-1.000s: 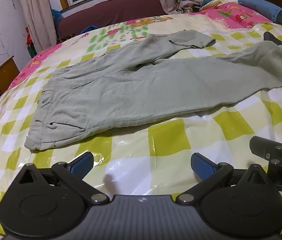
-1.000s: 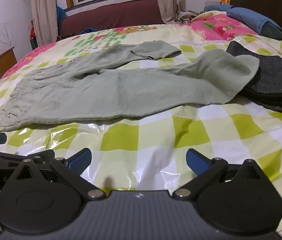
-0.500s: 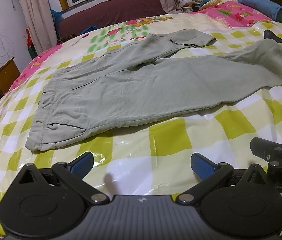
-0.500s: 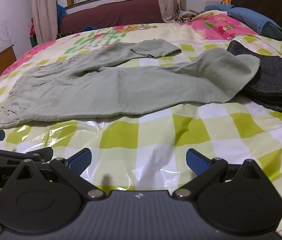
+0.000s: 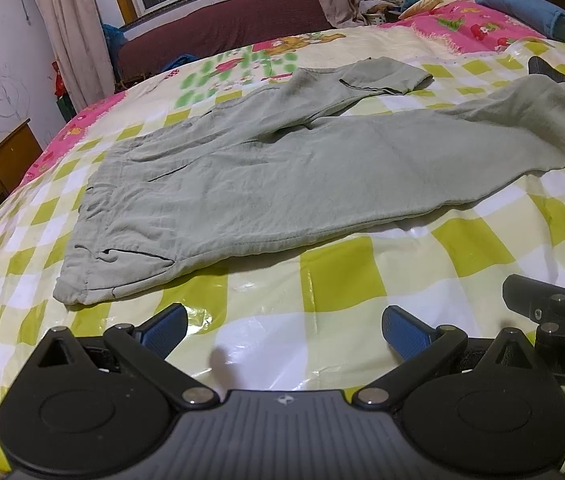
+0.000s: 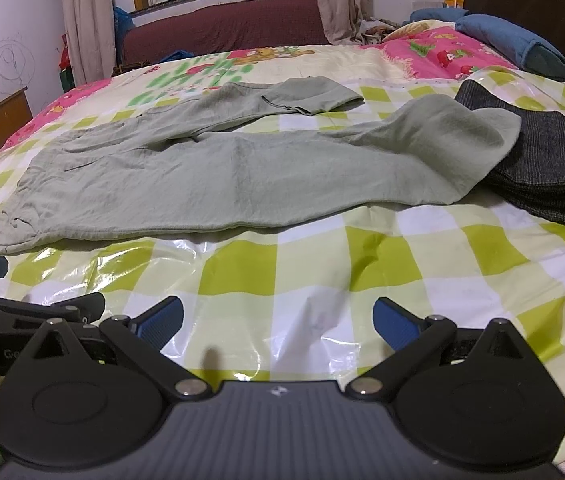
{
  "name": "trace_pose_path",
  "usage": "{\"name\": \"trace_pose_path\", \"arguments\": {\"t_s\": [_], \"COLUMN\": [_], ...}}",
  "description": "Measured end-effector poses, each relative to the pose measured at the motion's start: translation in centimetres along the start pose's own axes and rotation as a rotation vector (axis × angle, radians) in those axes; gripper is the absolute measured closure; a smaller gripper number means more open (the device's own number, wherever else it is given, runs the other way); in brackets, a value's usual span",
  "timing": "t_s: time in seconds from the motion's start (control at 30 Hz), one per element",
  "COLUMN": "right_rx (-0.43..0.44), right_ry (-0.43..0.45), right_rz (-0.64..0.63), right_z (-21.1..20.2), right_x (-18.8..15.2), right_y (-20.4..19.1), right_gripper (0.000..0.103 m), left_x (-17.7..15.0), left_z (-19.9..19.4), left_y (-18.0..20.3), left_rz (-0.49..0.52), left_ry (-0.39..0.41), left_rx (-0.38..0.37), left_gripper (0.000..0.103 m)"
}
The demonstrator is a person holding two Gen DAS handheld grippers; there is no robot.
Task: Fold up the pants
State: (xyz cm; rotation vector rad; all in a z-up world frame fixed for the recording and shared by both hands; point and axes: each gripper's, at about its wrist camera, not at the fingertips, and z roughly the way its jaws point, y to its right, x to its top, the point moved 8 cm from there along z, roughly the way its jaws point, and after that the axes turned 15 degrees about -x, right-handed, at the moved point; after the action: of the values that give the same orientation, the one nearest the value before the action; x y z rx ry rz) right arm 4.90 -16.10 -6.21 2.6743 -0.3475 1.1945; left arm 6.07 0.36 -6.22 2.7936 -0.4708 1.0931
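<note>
Bedroom scene: a bed with a green-checked plastic cover (image 5: 338, 276) carries pale green pants (image 5: 266, 184) laid flat, waistband at left, the near leg's cuff apparently resting on a dark folded garment (image 6: 542, 168). Left gripper (image 5: 282, 326) and right gripper (image 6: 278, 320) hover side by side low over the cover's near edge, jaws spread wide and empty, short of the pants.

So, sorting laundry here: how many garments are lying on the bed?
2. The green pants lie spread across the middle; a dark folded garment sits right, under one leg's cuff. Others may lie out of view.
</note>
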Motion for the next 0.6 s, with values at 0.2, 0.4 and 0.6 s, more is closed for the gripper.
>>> {"name": "trace_pose_path", "arguments": {"t_s": [0.2,0.4,0.6], "right_rx": [-0.002,-0.002,-0.003], "right_ry": [-0.004,-0.006,-0.011], "right_rz": [-0.004,-0.008,-0.010], "right_z": [0.09,0.16,0.20], "right_x": [-0.17,-0.22,-0.19], "right_y": [-0.03,-0.04,-0.12], "right_gripper": [0.003,0.003,0.003], "left_x": [-0.05,-0.06,-0.08], "left_z": [-0.01,0.01,0.03], "left_y": [0.13,0.11,0.10], "left_rz": [0.005,0.006,0.007], "left_ry": [-0.002,-0.001,-0.002], "left_rx": [0.003,0.004,0.004], "left_gripper": [0.000,0.000,0.000]}}
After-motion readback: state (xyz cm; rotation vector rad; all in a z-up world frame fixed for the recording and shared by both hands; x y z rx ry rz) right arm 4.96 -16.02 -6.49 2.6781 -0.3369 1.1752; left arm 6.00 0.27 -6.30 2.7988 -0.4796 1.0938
